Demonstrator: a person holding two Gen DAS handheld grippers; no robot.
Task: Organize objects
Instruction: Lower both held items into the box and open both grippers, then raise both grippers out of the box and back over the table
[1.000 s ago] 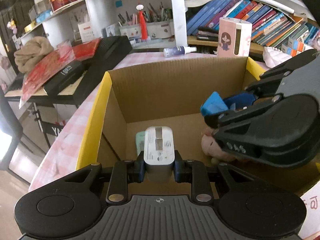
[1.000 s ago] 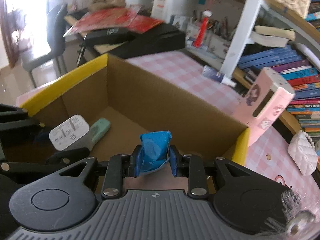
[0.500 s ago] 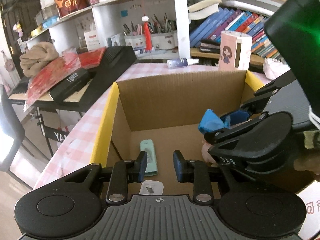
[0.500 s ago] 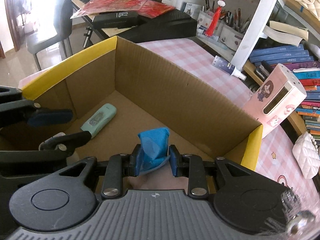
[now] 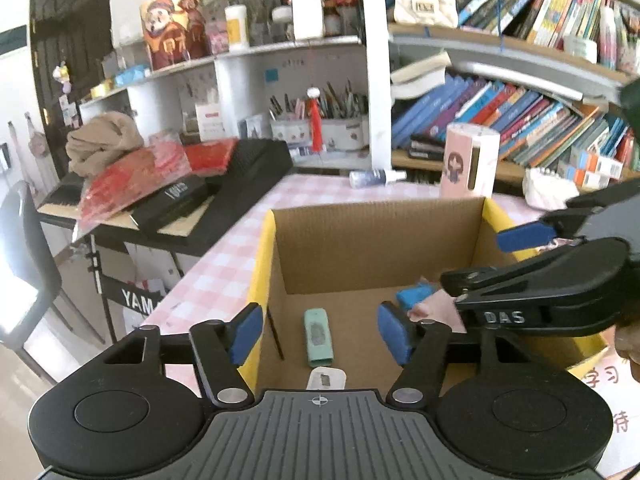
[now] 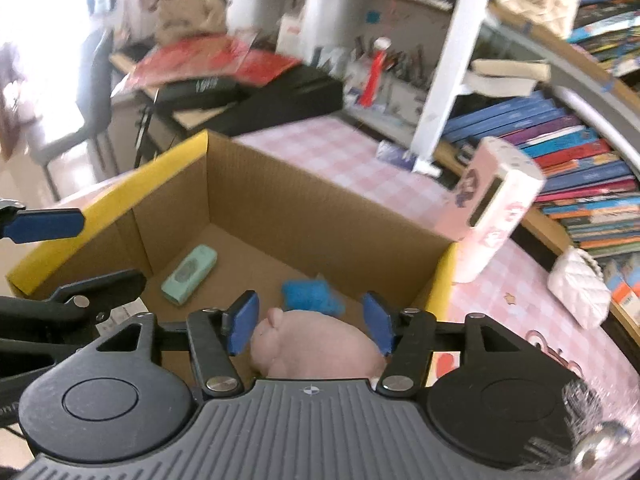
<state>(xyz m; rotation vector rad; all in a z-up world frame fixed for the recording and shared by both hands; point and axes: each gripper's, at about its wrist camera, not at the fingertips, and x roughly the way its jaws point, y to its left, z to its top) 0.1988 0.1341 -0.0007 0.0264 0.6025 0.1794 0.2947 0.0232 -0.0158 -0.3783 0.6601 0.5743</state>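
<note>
A cardboard box [image 5: 262, 264] with yellow flaps stands on the pink checked table. On its floor lie a mint green remote [image 5: 318, 336], a white-grey device [image 5: 326, 378] half hidden under my left gripper, a blue crumpled item [image 6: 312, 296] and a pink plush toy [image 6: 312, 352]. My left gripper [image 5: 320, 334] hovers above the box; its jaws are opening, with nothing pressed between them. My right gripper [image 6: 309, 328] hangs over the pink plush toy; its jaws are opening too, and its pads touch nothing. Each gripper shows in the other's view, the right gripper [image 5: 488, 260] and the left gripper [image 6: 72, 254].
A pink dispenser box [image 5: 472, 160] and a spray bottle [image 5: 376, 178] stand behind the cardboard box. A white quilted purse [image 6: 578, 288] lies to the right. Bookshelves rise at the back, and a black keyboard case [image 5: 240, 184] with red bags sits to the left.
The left gripper let go of the white-grey device, which now lies on the box floor. The right gripper dropped the blue item beside the plush. Both grippers opened and rose.
</note>
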